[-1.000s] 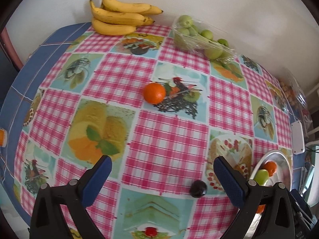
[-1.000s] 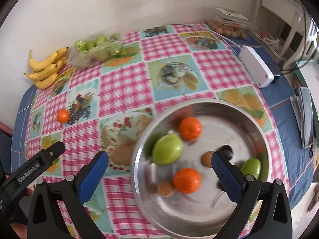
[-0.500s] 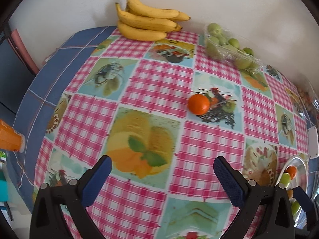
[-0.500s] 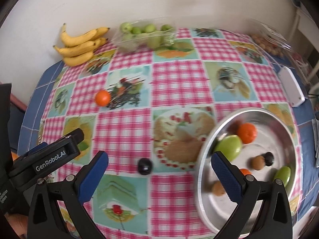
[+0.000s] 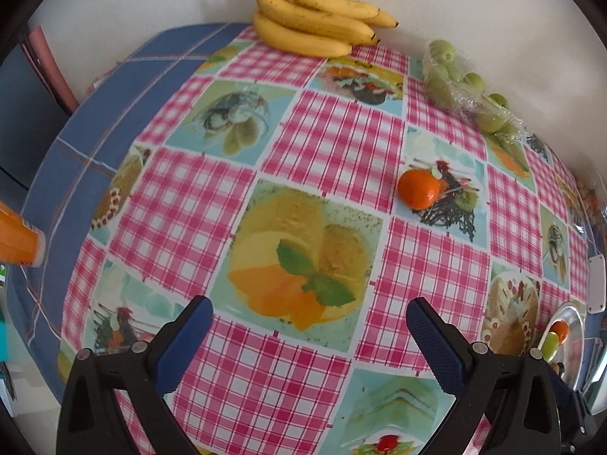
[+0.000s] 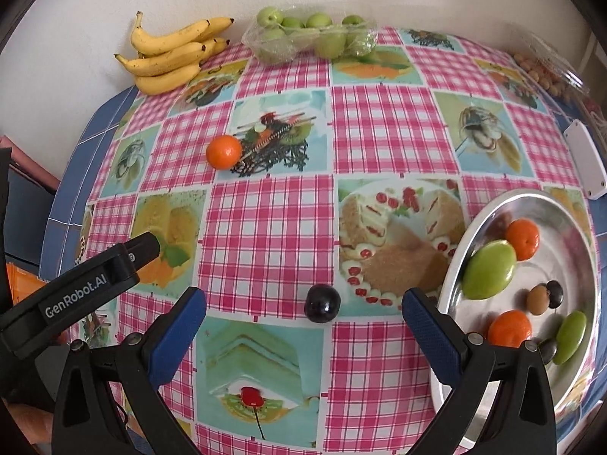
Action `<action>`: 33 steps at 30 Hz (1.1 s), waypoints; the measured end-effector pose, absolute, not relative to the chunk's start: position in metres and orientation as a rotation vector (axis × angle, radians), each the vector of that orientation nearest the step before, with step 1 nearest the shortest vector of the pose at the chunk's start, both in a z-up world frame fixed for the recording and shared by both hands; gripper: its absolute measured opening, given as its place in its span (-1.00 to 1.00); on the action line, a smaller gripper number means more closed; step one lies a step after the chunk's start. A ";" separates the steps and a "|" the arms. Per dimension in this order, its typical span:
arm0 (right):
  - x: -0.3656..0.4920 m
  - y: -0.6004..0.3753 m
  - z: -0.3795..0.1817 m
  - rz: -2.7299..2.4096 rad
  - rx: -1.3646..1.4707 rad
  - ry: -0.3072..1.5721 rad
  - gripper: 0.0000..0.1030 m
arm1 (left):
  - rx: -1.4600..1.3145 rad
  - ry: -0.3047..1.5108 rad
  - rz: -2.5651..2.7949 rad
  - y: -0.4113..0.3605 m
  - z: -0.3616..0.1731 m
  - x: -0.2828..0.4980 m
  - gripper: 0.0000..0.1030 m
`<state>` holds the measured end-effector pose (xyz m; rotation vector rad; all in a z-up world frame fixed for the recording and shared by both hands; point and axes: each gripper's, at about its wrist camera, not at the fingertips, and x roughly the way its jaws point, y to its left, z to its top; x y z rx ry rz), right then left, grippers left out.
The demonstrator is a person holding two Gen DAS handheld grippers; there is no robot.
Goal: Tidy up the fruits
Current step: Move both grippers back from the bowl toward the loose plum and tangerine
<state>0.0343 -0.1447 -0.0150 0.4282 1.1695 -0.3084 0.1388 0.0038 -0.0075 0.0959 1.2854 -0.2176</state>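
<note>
Metal tray (image 6: 455, 250) at tabletop's right edge already holds two oranges, two green fruits and several small dark and brown ones. Left out: dark plum (image 6: 322, 303), lying between the right claw (image 6: 303, 326) fingers, untouched; loose orange (image 5: 418, 188) mid-tabletop, well ahead of left claw (image 5: 309, 326). Both claws spread, empty. Bananas (image 6: 170, 57) and bagged green fruit (image 6: 315, 38) sit by wall. Judged roughly over halfway.

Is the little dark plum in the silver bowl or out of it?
Out. The plum sits on the checked tablecloth, left of the bowl and apart from its rim.
</note>
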 end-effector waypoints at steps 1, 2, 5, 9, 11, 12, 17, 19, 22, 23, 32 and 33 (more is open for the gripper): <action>0.034 -0.145 -0.018 -0.307 0.437 1.178 0.99 | 0.096 1.294 -0.217 0.005 -0.010 0.138 1.00; 0.034 -0.145 -0.020 -0.302 0.444 1.182 0.99 | 0.097 1.303 -0.217 0.006 -0.012 0.139 1.00; 0.035 -0.144 -0.025 -0.287 0.457 1.192 0.99 | 0.096 1.329 -0.213 0.010 -0.018 0.140 1.00; 0.035 -0.145 -0.033 -0.297 0.461 1.210 0.99 | 0.089 1.343 -0.208 0.010 -0.022 0.139 1.00; 0.035 -0.147 -0.037 -0.303 0.470 1.218 0.99 | 0.096 1.351 -0.209 0.008 -0.025 0.137 1.00; 0.035 -0.148 -0.039 -0.307 0.474 1.220 0.99 | 0.098 1.355 -0.208 0.008 -0.026 0.137 1.00; 0.036 -0.149 -0.046 -0.314 0.477 1.229 0.99 | 0.097 1.365 -0.168 0.006 -0.034 0.141 1.00; 0.038 -0.148 -0.050 -0.316 0.471 1.235 0.99 | 0.095 1.377 -0.158 0.008 -0.039 0.141 1.00; 0.040 -0.147 -0.053 -0.313 0.458 1.242 0.99 | 0.089 1.383 -0.152 0.008 -0.042 0.142 1.00; 0.040 -0.146 -0.053 -0.313 0.449 1.247 0.99 | 0.089 1.381 -0.152 0.007 -0.042 0.142 1.00; 0.047 -0.140 -0.056 -0.305 0.383 1.270 0.97 | 0.079 1.381 -0.141 0.005 -0.044 0.142 1.00; 0.047 -0.139 -0.057 -0.306 0.377 1.273 0.97 | 0.077 1.383 -0.141 0.005 -0.043 0.142 1.00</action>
